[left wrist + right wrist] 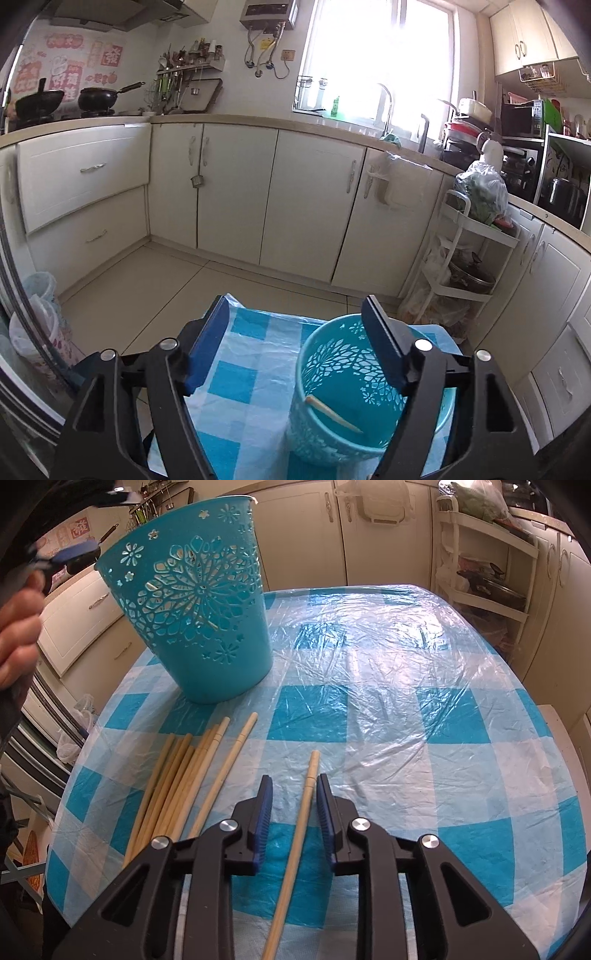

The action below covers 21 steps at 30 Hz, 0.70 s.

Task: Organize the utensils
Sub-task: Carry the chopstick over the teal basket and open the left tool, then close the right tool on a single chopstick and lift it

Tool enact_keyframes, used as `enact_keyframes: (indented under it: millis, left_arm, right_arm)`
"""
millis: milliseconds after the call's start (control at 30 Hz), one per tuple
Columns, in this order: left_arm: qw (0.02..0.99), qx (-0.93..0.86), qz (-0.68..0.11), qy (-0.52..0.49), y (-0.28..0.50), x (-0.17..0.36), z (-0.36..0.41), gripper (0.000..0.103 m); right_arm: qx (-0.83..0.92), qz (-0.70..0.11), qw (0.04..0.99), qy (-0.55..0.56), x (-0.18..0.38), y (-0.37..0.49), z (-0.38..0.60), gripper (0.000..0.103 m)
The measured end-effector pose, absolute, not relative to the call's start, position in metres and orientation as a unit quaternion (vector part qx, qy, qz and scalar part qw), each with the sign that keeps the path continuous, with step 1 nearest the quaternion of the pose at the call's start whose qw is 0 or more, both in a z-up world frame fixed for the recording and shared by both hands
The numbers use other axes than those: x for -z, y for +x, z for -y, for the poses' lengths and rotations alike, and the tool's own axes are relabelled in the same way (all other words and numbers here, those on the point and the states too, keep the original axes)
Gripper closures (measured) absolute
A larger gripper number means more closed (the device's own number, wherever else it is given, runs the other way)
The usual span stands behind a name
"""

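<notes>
Leaning inside teal basket (369, 387), one chopstick (334, 413); both grippers' fingers (264, 812) apart, holding nothing.

A blue-checked tablecloth (424, 716) (under clear plastic) faces cream cabinets (236, 192), with a white trolley (476, 254) beside them.

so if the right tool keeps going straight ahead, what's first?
The right tool straddles a chopstick; beyond its tip only bare tablecloth. The basket sits left of that line, though depth is unclear.

teal basket (195, 602) upright, one chopstick inside (334, 413) | chopstick pile (177, 782) beside | single chopstick (295, 849) apart
</notes>
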<state>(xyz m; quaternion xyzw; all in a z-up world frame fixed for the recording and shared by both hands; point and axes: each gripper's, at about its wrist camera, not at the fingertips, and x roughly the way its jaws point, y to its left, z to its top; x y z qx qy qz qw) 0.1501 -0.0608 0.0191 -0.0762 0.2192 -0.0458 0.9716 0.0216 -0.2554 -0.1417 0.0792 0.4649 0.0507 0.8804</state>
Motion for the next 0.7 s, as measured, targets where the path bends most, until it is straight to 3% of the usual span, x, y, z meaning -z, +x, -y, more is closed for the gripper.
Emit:
enact_keyframes:
  millis: [133, 300, 500, 700]
  left_arm:
    - [0.973, 0.028, -0.217, -0.072, 0.118, -0.021, 0.034, 0.016]
    - [0.965, 0.012, -0.251, -0.078, 0.091, -0.005, 0.007, 0.014]
    - [0.951, 0.02, -0.304, -0.047, 0.065, 0.024, 0.006, 0.014]
    - [0.937, 0.026, -0.348, -0.023, 0.057, 0.043, 0.012, 0.014]
  right_arm:
    - [-0.041, -0.467, 0.882, 0.047, 0.141, 0.019, 0.251, 0.081]
    - [-0.038, -0.466, 0.884, 0.01, 0.141, 0.016, 0.242, 0.095]
    - [-0.064, -0.449, 0.885, 0.103, 0.119, 0.001, 0.265, 0.097]
    - [-0.103, -0.373, 0.909, 0.154, 0.052, -0.004, 0.272, 0.097]
